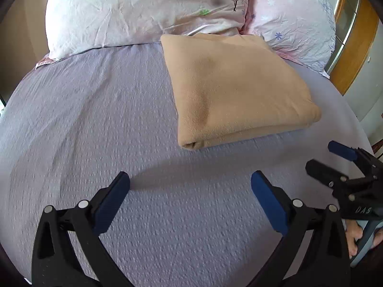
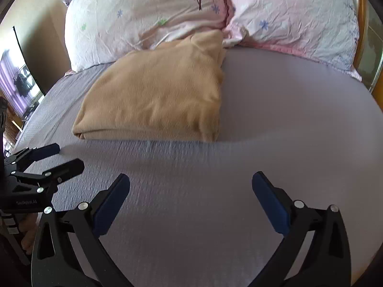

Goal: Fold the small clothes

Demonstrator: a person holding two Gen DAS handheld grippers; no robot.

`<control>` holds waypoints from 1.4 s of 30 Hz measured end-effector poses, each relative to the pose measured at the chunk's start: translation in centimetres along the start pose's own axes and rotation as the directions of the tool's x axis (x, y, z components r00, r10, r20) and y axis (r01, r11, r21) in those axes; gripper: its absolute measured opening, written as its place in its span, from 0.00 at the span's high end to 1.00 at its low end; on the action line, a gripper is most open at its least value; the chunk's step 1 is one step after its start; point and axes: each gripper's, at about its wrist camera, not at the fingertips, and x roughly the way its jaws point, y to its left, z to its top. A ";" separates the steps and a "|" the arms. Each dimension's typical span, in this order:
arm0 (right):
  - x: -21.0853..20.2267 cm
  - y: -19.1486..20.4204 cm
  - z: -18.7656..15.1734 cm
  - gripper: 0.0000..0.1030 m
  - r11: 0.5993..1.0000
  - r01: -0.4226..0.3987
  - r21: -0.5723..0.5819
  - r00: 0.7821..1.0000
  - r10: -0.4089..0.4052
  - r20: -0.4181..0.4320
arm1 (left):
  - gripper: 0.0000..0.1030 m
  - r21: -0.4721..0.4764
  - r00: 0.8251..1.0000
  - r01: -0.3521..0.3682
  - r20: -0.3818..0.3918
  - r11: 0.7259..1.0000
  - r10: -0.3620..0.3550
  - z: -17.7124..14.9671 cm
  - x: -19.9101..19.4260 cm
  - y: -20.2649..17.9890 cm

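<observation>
Two grippers hover over the bed's near edge, the left (image 1: 190, 186) and the right (image 2: 190, 186), both with fingers spread wide and holding nothing. The folded tan cloth (image 1: 235, 88) lies toward the bed's (image 1: 95, 124) head, its far edge touching the pillows (image 1: 134, 7).

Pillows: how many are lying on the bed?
2. One pillow lies at the head of the bed on the left, the other pillow beside it on the right, touching. More could be hidden.

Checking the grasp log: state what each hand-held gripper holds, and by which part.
Nothing is held. The left hand-held gripper and the right hand-held gripper are both open over the bed sheet, short of the folded tan cloth.
</observation>
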 end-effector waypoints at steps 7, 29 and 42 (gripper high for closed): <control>0.0 1.3 -0.6 0.01 0.997 0.067 -0.029 0.998 -0.068 -0.008 | 0.02 0.054 0.998 -0.065 0.001 0.996 0.065 0.6 0.1 -1.1; -0.1 1.4 -0.7 0.01 0.994 0.103 -0.030 0.995 -0.103 0.006 | 0.02 0.067 0.995 -0.099 -0.002 0.993 0.099 0.8 0.2 -1.1; -0.1 1.4 -0.7 0.01 0.994 0.104 -0.029 0.995 -0.104 0.007 | 0.02 0.069 0.995 -0.098 -0.001 0.993 0.098 0.8 0.3 -1.1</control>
